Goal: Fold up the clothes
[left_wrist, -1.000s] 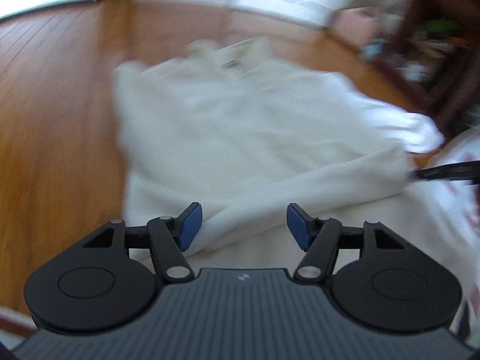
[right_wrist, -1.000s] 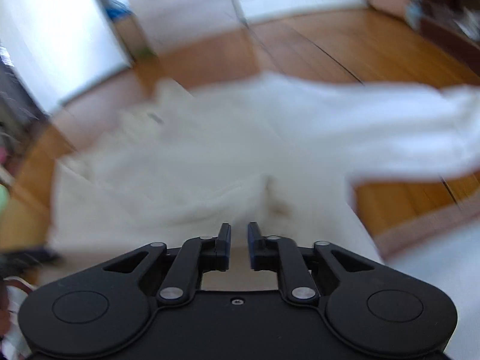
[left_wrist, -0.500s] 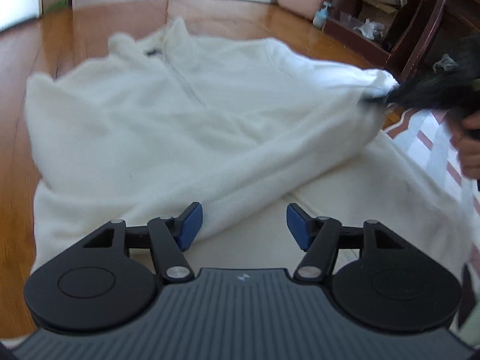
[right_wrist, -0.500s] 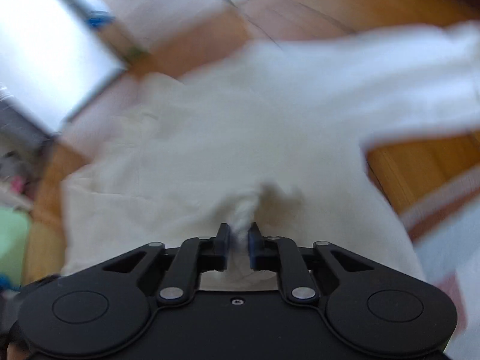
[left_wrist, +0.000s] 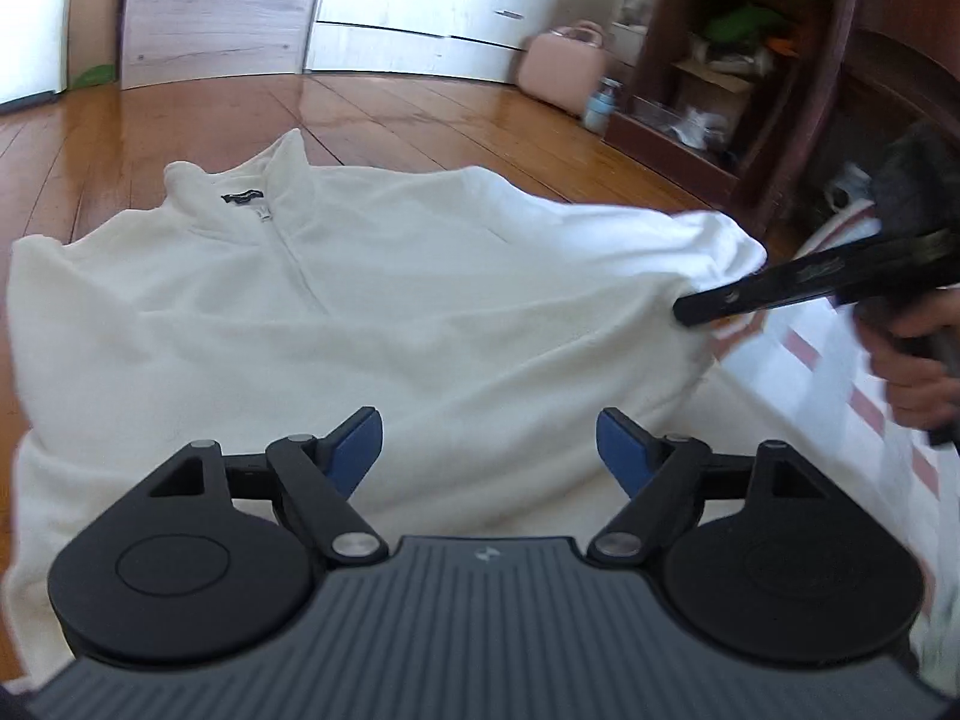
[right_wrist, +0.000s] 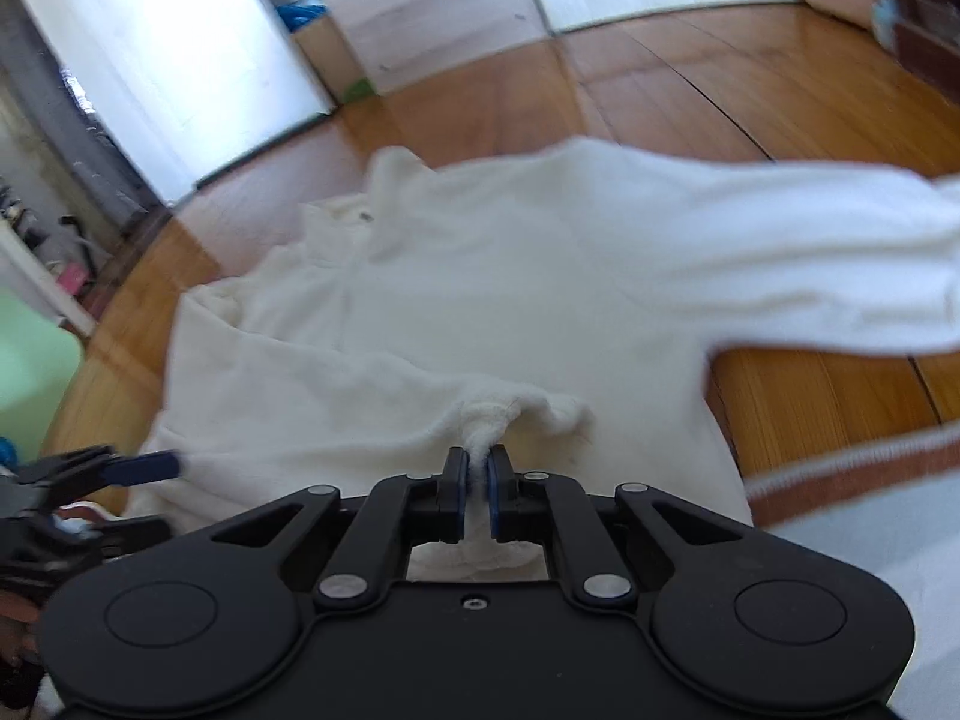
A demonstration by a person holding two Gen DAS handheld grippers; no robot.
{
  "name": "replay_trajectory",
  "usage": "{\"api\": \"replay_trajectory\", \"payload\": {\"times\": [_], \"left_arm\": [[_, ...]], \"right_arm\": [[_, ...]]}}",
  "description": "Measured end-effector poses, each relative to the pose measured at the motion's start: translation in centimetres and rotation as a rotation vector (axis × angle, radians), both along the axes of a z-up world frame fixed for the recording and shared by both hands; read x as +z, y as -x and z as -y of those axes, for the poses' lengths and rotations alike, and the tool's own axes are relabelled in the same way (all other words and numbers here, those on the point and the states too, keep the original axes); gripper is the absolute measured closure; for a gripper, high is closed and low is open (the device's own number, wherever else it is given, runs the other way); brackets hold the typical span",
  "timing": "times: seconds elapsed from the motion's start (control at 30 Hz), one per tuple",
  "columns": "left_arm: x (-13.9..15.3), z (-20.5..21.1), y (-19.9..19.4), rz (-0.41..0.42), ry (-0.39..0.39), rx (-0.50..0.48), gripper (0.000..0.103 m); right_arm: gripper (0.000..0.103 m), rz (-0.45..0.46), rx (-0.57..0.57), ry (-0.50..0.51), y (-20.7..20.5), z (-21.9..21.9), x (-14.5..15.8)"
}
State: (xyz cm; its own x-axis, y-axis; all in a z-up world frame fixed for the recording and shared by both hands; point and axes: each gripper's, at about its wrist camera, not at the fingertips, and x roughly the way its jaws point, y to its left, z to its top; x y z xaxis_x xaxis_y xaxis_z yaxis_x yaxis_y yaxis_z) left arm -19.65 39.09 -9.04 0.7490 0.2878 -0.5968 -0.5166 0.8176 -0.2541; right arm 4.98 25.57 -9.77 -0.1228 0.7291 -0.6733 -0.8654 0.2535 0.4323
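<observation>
Nearest us, our left gripper hangs over the hem of the white fleece pullover, its jaws opening with nothing pinched between them. Our right gripper is clenched on a bunched fold of the pullover's fabric. The garment lies spread on the wooden floor, collar away from us, one sleeve stretched out rightward. Beyond stands a pink case.

The left hand-held gripper is pitched downward, its jaws opening wide with nothing pressed between the blue pads. The right hand-held gripper is pinched shut on a fold of white fleece pullover, gripped by a hand
</observation>
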Motion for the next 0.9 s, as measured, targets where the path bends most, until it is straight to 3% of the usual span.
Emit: {"api": "replay_trajectory", "payload": {"times": [0.1, 0.2, 0.27, 0.33, 0.4, 0.43, 0.47, 0.57, 0.63, 0.67, 0.77, 0.8, 0.87, 0.9], "left_arm": [[-0.3, 1.1, -3.1, -0.032, -0.054, -0.047, 0.023], [-0.5, 2.9, -5.5, -0.104, -0.189, -0.063, 0.02], [-0.5, 3.9, -6.5, -0.144, -0.311, 0.01, 0.013], [-0.1, 3.7, -6.8, -0.165, -0.351, 0.095, 0.013], [0.5, 3.0, -6.6, -0.165, -0.355, 0.154, 0.032], [1.2, 2.1, -5.7, -0.133, -0.328, 0.158, 0.07], [2.0, 0.7, -4.6, -0.123, -0.285, 0.192, 0.095], [4.6, -3.6, 0.9, -0.05, -0.215, 0.365, 0.095], [6.1, -6.4, 6.3, -0.011, -0.206, 0.556, 0.095], [6.6, -7.7, 9.4, 0.009, -0.208, 0.658, 0.095], [7.0, -9.5, 18.9, 0.032, -0.272, 0.957, 0.095], [6.8, -9.7, 21.8, 0.037, -0.299, 1.041, 0.095], [5.9, -9.5, 26.7, 0.085, -0.345, 1.15, 0.095], [5.3, -9.7, 28.6, 0.086, -0.319, 1.202, 0.095]], "right_arm": [[0.096, -0.068, 0.035, -0.097, 0.4, -1.4, 3.0], [0.096, -0.091, 0.087, -0.177, 1.0, -3.1, 6.5], [0.096, -0.107, 0.121, -0.231, 1.4, -4.3, 8.8], [0.096, -0.08, 0.172, -0.259, 2.2, -5.2, 10.6], [0.096, -0.016, 0.24, -0.267, 3.3, -5.5, 11.7], [0.096, 0.034, 0.282, -0.265, 4.0, -5.5, 12.1], [0.096, 0.079, 0.314, -0.261, 4.4, -5.5, 12.3], [0.09, 0.103, 0.312, -0.258, 3.9, -5.6, 12.1], [0.082, 0.108, 0.247, -0.257, 3.0, -5.9, 11.5], [0.075, 0.162, 0.233, -0.24, 3.0, -6.2, 10.9], [0.074, 0.524, 0.29, -0.038, 4.4, -8.3, 6.6], [0.075, 0.566, 0.288, 0.048, 4.0, -9.1, 4.6], [0.075, 0.542, 0.253, 0.155, 2.3, -9.9, 1.5], [0.075, 0.525, 0.235, 0.182, 1.4, -10.0, 0.4]]}}
